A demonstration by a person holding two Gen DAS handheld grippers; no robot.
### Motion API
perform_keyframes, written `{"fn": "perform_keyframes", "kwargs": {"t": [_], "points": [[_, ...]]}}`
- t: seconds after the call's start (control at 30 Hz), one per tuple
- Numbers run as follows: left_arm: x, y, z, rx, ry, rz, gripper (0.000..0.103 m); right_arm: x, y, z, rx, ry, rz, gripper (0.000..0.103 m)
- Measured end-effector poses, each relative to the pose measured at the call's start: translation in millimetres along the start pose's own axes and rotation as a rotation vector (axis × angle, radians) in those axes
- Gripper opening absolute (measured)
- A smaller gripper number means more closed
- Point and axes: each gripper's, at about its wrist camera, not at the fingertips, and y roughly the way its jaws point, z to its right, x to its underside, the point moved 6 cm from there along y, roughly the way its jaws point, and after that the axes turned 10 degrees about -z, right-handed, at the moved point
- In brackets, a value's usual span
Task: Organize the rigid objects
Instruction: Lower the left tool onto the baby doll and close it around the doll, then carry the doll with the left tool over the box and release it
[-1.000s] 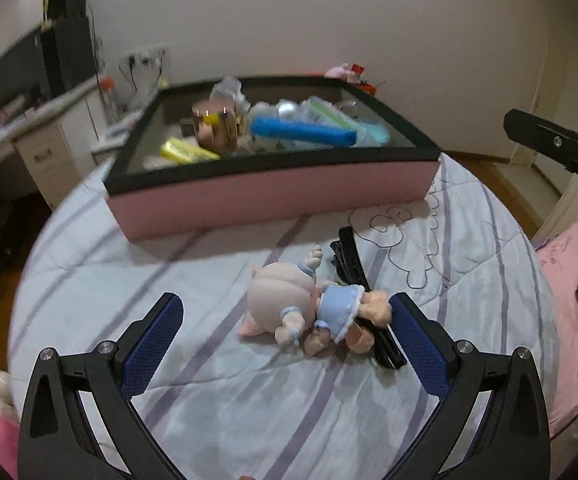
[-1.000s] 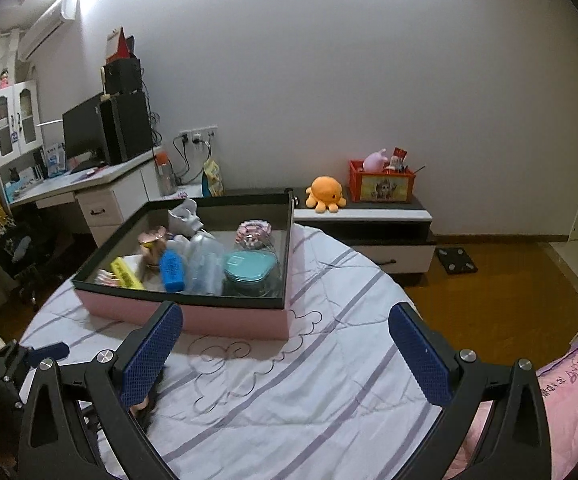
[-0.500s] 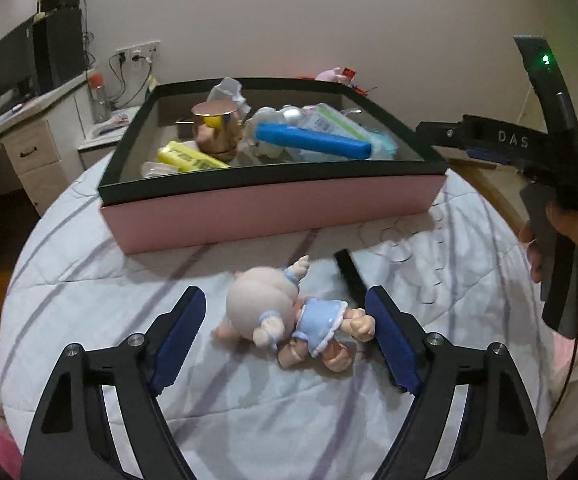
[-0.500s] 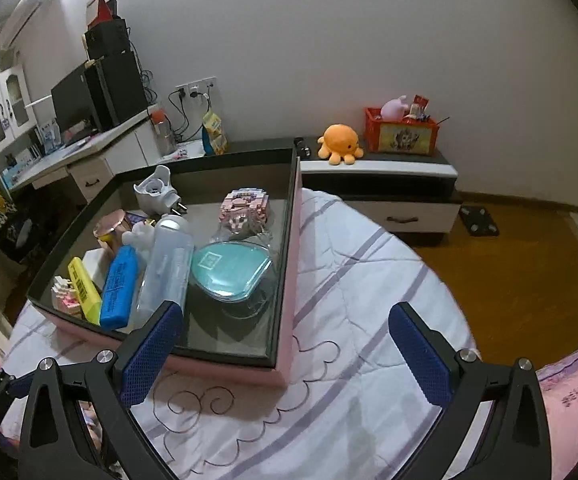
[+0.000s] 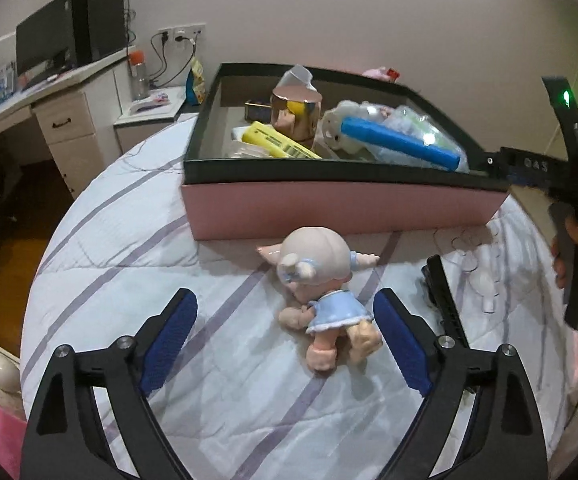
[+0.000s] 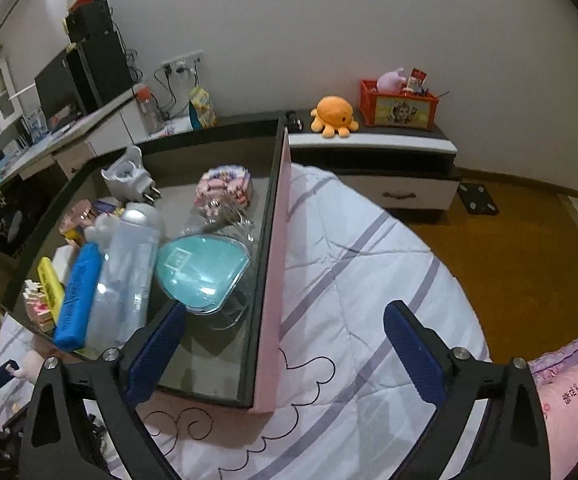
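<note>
Left gripper [image 5: 285, 338] jaws opening, doll [image 5: 323, 292] lying on the bed [image 5: 129, 264] between them, untouched, near the pink box [image 5: 341, 210], right gripper [image 6: 285, 348] jaws closing on nothing, straddling the box's corner, blue case [image 6: 77, 296] inside the box

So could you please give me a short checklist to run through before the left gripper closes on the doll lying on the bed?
1. Doll lies between the left gripper's pads: ok, though nearer one pad.
2. Left jaws, now opening, wide enough and not pressing the doll: ok.
3. Black clip stays outside the jaws: ok, but close beside one pad.
4. Free floor in the pink box for the doll: ok.
5. Right gripper empty, its jaws closing, straddling the box's near corner: not ok if the doll goes in there.
</note>
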Motion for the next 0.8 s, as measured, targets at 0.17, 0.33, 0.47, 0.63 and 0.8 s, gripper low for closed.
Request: {"fn": "perform_keyframes", "kwargs": {"t": [0.17, 0.33, 0.47, 0.63, 0.8], "points": [[-5.2, 14.2, 7.1, -0.086, 0.025, -0.026, 0.084, 0.3, 4.9, -0.2, 0.003, -0.019, -0.04, 0.042], [-5.9, 13.1, 16.7, -0.081, 0.073, -0.013, 0.046, 0.2, 4.2, -2.3, 0.029, -0.041, -0.049, 0.032], [-3.6, 8.1, 10.5, -0.061, 0.052, -0.013, 0.046, 0.8, 3.3, -10.2, 0.022, -0.066, -0.054, 0.018], [-3.1, -3.7, -9.4, -0.112, 0.019, 0.01, 0.043, 0.8, 0.7, -17.6, 0.049, -0.096, -0.055, 0.011], [-2.7, -10.4, -37.6, -0.162, -0.027, 0.014, 0.043, 2.2, -2.6, -15.9, 0.035, -0.09, -0.055, 0.01]]}}
